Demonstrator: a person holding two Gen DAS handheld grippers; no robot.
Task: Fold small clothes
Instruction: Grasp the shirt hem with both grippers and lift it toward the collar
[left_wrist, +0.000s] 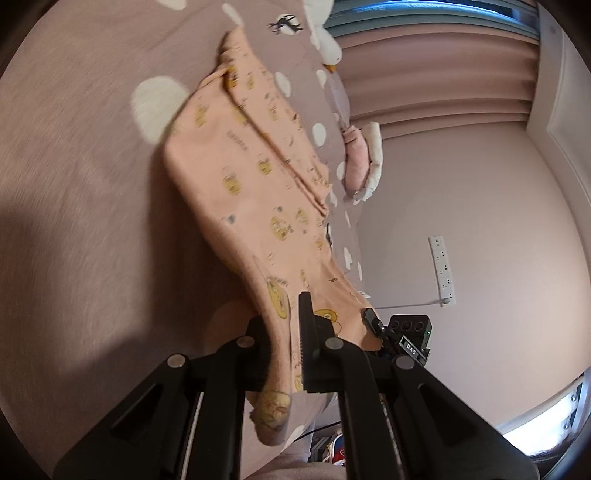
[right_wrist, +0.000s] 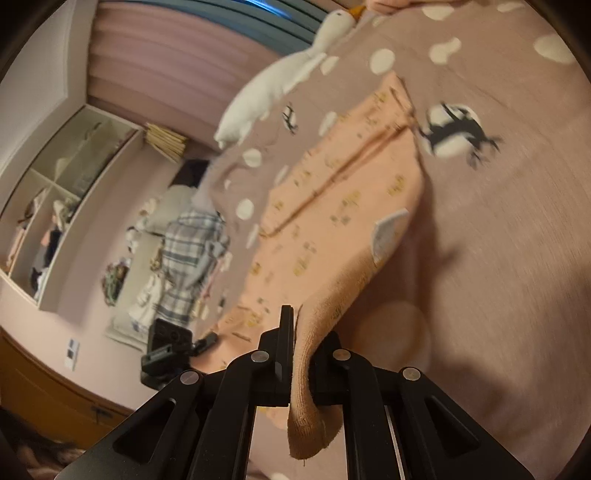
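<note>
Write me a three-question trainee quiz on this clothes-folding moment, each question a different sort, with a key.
1. True or false: both the left claw and the right claw are shut on the peach cotton garment with yellow cartoon prints.
2. Multiple choice: what lies on the mauve bedspread with white spots beyond the garment? A) a white plush goose B) a red ball C) a glass bottle.
3. Fill in: each claw grips the garment at its ____ edge, the one closest to the cameras.

Key: 1 true. 2 A. 3 near.
</note>
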